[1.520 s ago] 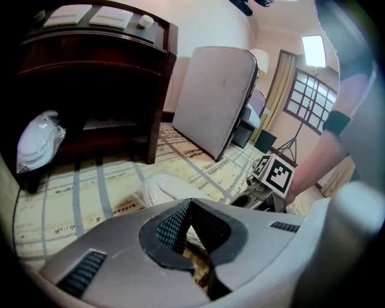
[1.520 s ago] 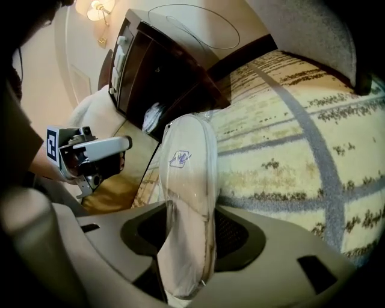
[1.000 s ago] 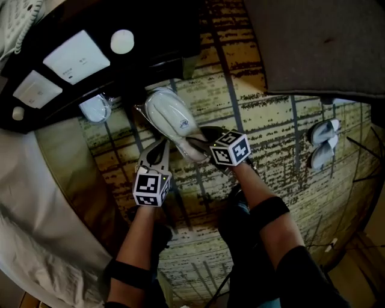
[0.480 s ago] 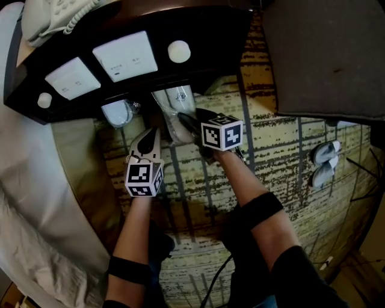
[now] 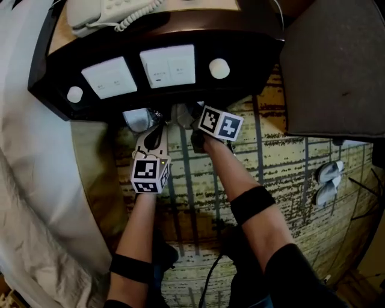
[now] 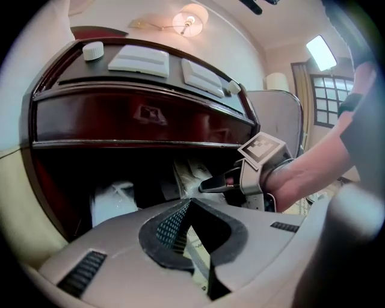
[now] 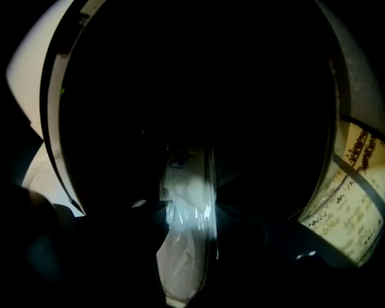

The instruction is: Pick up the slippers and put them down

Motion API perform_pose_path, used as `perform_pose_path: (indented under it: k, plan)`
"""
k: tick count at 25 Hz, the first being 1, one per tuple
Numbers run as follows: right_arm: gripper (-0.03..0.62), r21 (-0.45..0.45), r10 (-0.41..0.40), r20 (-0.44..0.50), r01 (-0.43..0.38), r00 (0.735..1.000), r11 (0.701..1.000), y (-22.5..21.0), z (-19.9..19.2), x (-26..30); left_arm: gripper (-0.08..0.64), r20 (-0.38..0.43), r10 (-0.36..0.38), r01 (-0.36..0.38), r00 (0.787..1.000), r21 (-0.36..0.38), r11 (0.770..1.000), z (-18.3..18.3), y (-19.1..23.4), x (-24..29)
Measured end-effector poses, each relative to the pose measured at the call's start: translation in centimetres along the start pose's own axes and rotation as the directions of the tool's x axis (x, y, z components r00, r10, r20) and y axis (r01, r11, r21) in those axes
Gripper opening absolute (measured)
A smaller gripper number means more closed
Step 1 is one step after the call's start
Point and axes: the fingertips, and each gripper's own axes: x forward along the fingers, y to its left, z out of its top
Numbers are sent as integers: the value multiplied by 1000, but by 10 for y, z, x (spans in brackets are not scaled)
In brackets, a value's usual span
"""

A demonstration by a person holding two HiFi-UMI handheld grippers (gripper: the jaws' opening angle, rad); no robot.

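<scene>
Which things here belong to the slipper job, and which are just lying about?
Job: wrapped slippers, gripped by the right gripper; nightstand.
Lying about: telephone; switch panels; loose slippers on the carpet; idle left gripper.

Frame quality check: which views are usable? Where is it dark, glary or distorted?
Right gripper view: nearly black, only the wrapped slipper lit, with glare on its plastic. Left gripper view: heavy fisheye, wall lamp blown out. Head view: dim, bent edges, space under the nightstand in shadow.

Nightstand (image 5: 252,42) overhang caps the shelf gap, seemingly crowded by slipper packs (image 5: 137,118); carpet (image 5: 277,162) lies open.
</scene>
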Motion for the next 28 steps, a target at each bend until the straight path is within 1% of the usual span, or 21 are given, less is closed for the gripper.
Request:
perform_pose_path:
  k: [4, 6, 8, 12, 13, 14, 15, 16, 18, 20, 23, 24, 25, 28]
  plan:
    - [235, 22, -70, 57, 69, 996, 997, -1, 7, 12, 8, 4, 18, -18, 1000, -4, 1000, -3, 13, -7]
    - [237, 33, -121, 86, 119, 989, 992, -6, 7, 15, 8, 8, 29, -28, 1000, -8, 1000, -4, 19, -11]
    - [246, 23, -164, 114, 162, 980, 987, -11, 7, 16, 8, 13, 36, -36, 999, -12, 999, -5, 24, -14]
    - [259, -58, -194, 129, 203, 972, 978, -15, 7, 19, 8, 18, 48, -47, 999, -18, 999, -7, 32, -20]
    - [270, -91, -204, 128, 217, 971, 972, -16, 7, 20, 8, 18, 50, -50, 999, -19, 999, -8, 34, -22]
    - [300, -134, -213, 128, 230, 969, 964, -15, 8, 20, 8, 18, 53, -52, 998, -20, 998, -9, 35, -23]
    - [352, -183, -220, 133, 242, 966, 953, -13, 9, 20, 8, 18, 54, -54, 998, -20, 998, -10, 36, -23]
    - [373, -232, -228, 146, 257, 963, 938, -10, 12, 19, 8, 19, 56, -56, 998, -19, 998, -11, 37, -24]
    - [373, -322, -251, 195, 303, 948, 897, -7, 18, 14, 8, 22, 59, -58, 998, -17, 998, -11, 38, -25]
    - [386, -404, -272, 239, 351, 932, 845, -5, 24, 7, 8, 25, 60, -60, 998, -14, 998, -11, 38, -26]
    - [410, -512, -272, 274, 379, 922, 770, 8, 30, -1, 8, 27, 64, -64, 998, -14, 998, -11, 40, -27]
    - [410, -537, -267, 276, 378, 923, 754, 11, 31, -3, 8, 26, 65, -64, 998, -14, 998, -12, 40, -27]
    - [410, -552, -264, 274, 376, 925, 744, 13, 30, -4, 8, 24, 65, -65, 998, -15, 998, -12, 39, -28]
    - [410, -575, -261, 252, 362, 932, 734, 17, 27, -13, 8, 16, 63, -63, 998, -18, 998, -7, 36, -32]
